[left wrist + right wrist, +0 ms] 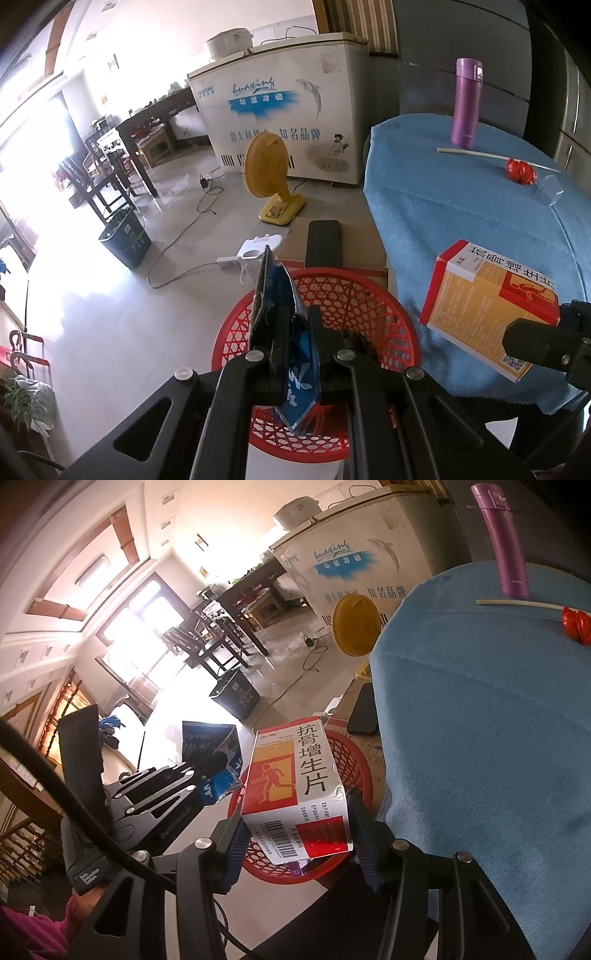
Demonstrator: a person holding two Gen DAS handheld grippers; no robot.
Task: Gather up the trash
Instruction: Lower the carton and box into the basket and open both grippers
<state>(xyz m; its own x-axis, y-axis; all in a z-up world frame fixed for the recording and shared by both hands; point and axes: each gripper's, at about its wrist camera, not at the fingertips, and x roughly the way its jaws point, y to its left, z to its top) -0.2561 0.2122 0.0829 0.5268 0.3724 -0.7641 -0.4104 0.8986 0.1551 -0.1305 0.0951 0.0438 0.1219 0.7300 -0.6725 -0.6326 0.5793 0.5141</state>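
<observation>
My left gripper (299, 319) is shut on a crumpled blue foil wrapper (275, 295), which stands upright over the red mesh basket (369, 295). My right gripper (295, 814) is shut on an orange and red medicine box (295, 775), with a pad pressed on each side. The box hangs over the red mesh basket (354, 760), beside the blue-clothed table (480, 738). In the right wrist view the left gripper (212, 764) and the blue foil wrapper (207, 738) sit just left of the box. The basket's inside is mostly hidden.
On the blue tablecloth (443, 206) stand a purple flask (466, 103), a thin stick (480, 154), a red crumpled wrapper (521, 171) and a clear plastic piece (550, 190). A phone (324, 243) lies on a cardboard box behind the basket. A yellow fan (267, 173), cables and a dark bin (125, 240) are on the floor.
</observation>
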